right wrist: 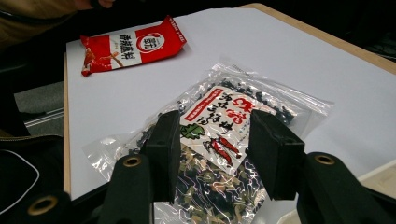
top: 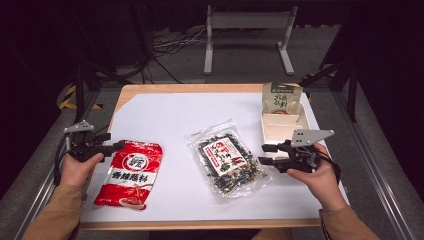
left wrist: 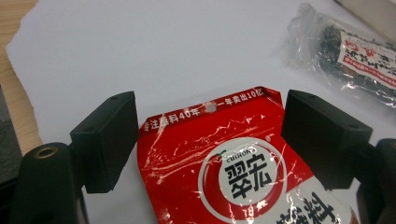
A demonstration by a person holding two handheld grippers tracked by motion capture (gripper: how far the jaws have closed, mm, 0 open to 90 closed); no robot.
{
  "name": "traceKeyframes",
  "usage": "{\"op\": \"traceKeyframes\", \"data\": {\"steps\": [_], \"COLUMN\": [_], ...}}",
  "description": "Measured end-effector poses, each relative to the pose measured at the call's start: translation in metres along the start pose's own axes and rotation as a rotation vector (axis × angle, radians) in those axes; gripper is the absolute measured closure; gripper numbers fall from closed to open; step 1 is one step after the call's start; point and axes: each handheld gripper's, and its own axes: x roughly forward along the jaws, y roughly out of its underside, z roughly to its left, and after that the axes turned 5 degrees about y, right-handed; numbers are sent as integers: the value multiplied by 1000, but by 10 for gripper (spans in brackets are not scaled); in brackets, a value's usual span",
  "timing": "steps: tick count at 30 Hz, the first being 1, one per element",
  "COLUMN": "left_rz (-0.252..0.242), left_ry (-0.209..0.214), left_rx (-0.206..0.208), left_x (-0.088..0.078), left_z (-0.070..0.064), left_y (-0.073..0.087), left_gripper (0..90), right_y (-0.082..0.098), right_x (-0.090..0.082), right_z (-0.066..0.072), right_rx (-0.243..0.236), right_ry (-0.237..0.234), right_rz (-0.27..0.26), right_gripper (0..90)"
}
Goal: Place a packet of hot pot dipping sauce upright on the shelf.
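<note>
A red seasoning packet [top: 129, 175] lies flat on the white sheet at the front left. My left gripper [top: 119, 145] is at its upper left corner, open. In the left gripper view the packet's top edge [left wrist: 219, 154] lies between the spread pads [left wrist: 109, 140] of the left gripper [left wrist: 210, 135], with no squeeze visible. A clear bag of dark dried food [top: 227, 160] lies in the middle. My right gripper [top: 264, 154] stands open at the bag's right edge. In the right gripper view the right gripper [right wrist: 215, 149] hovers over the clear bag [right wrist: 224, 116].
A white tray [top: 280, 131] sits at the back right with a green and beige pouch [top: 281, 97] standing in it. The white sheet [top: 175, 112] covers a wooden table [top: 150, 89]. The red packet [right wrist: 133, 44] shows far off in the right gripper view.
</note>
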Motion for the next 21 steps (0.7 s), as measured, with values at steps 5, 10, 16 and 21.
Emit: {"op": "traceKeyframes", "data": {"steps": [5,10,16,21], "left_rz": [12,-19,-2,43], "left_ry": [-19,32,25,12], "left_rx": [-6,-77,-86,-52], "left_x": [6,8,15,21], "left_z": [7,23,33,35], "left_y": [1,2,7,13], "left_gripper": [224,242,247,272], "right_y": [1,2,3,2], "right_x": [2,1,3,2], "right_z": [-1,-3,-3,-4], "right_rx": [0,0,5,12], "right_ry": [-3,-3,-7,-7], "right_rz": [6,6,7,0], "right_gripper": [532,536,536,532]}}
